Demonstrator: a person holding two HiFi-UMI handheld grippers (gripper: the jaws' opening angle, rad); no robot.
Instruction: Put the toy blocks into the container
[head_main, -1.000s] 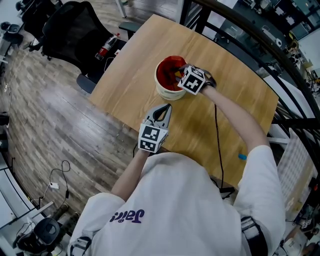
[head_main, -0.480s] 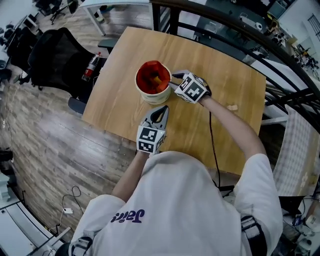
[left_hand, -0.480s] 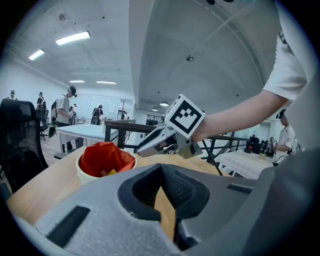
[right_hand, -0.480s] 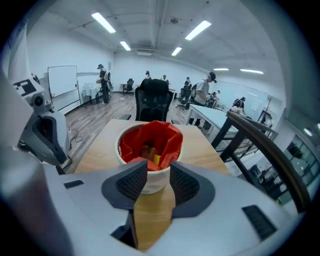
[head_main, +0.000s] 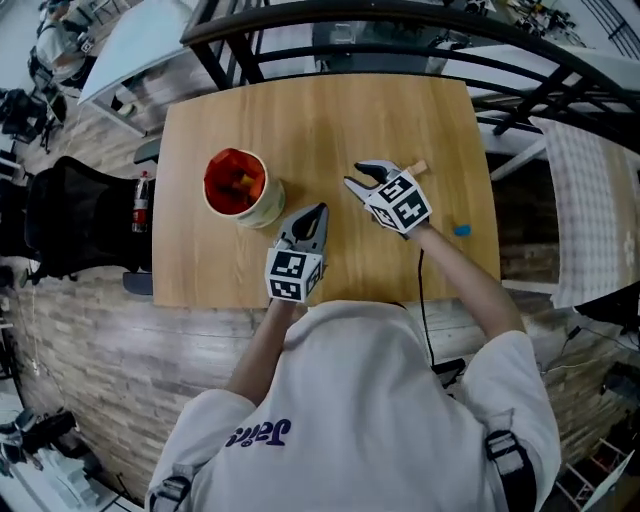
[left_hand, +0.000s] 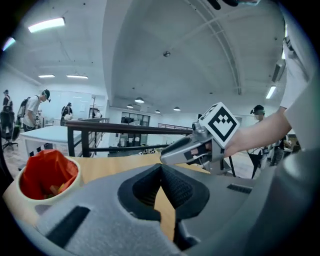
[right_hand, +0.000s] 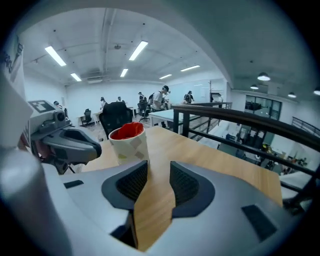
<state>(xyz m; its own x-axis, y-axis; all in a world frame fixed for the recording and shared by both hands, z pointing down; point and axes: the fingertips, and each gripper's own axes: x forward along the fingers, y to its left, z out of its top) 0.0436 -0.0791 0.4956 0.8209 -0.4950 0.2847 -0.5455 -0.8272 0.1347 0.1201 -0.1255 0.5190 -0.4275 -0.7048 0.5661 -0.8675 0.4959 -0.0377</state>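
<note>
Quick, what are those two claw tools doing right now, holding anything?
Left gripper: shut, nothing between its jaws.
Right gripper: open, empty, only the bare wooden table shows between its jaws.

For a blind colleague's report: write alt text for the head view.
A person at a light wooden table holds two grippers: the left gripper, shut, beside a red-lined white cup of toy blocks; the right gripper, open and empty, near a small pale wooden block.

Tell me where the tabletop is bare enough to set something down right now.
Bare: the far strip of the table beyond the container and right gripper, and the near left corner. Crowded: the near middle, where container, left gripper and right gripper cluster.
</note>
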